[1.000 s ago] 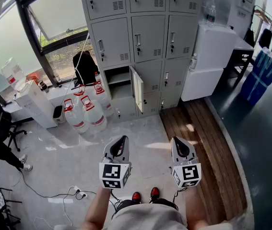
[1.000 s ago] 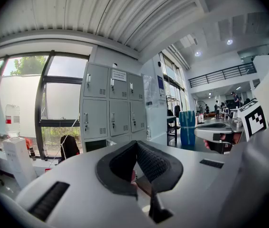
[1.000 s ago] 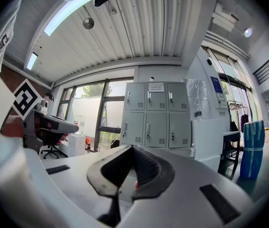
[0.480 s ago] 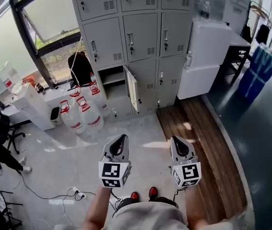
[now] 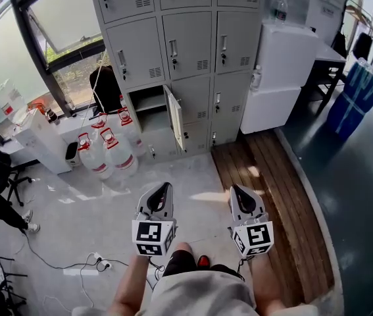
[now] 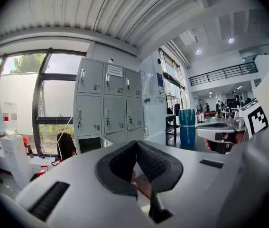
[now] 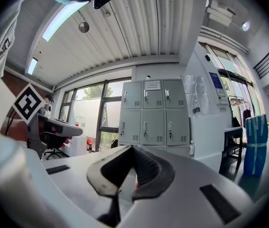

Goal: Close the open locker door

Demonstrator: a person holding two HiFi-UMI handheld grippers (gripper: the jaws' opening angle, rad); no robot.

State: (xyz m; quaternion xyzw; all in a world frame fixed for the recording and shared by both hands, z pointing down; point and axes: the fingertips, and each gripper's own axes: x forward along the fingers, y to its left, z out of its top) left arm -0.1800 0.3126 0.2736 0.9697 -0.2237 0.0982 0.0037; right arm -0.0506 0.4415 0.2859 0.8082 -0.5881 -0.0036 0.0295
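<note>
A bank of grey lockers (image 5: 186, 51) stands against the far wall. One lower locker in its left column is open: its door (image 5: 173, 117) swings out to the right of the dark compartment (image 5: 145, 103). My left gripper (image 5: 165, 189) and right gripper (image 5: 237, 191) are held side by side over the pale floor, well short of the lockers, both shut and empty. In the left gripper view the left gripper (image 6: 135, 146) points toward the lockers (image 6: 106, 106), with the open door (image 6: 107, 142) just above its tip. In the right gripper view the right gripper (image 7: 132, 148) faces the lockers (image 7: 154, 122).
Several water jugs (image 5: 107, 153) and a black bag (image 5: 106, 87) sit left of the open locker. A white cabinet (image 5: 281, 78) adjoins the lockers on the right, with a blue bin (image 5: 357, 101) beyond. Wooden planks (image 5: 265, 196) run along the right; cables and a power strip (image 5: 97, 263) lie at left.
The lockers have slid left in the head view and the person's leg has stepped forward. Both grippers keep their places, shut.
</note>
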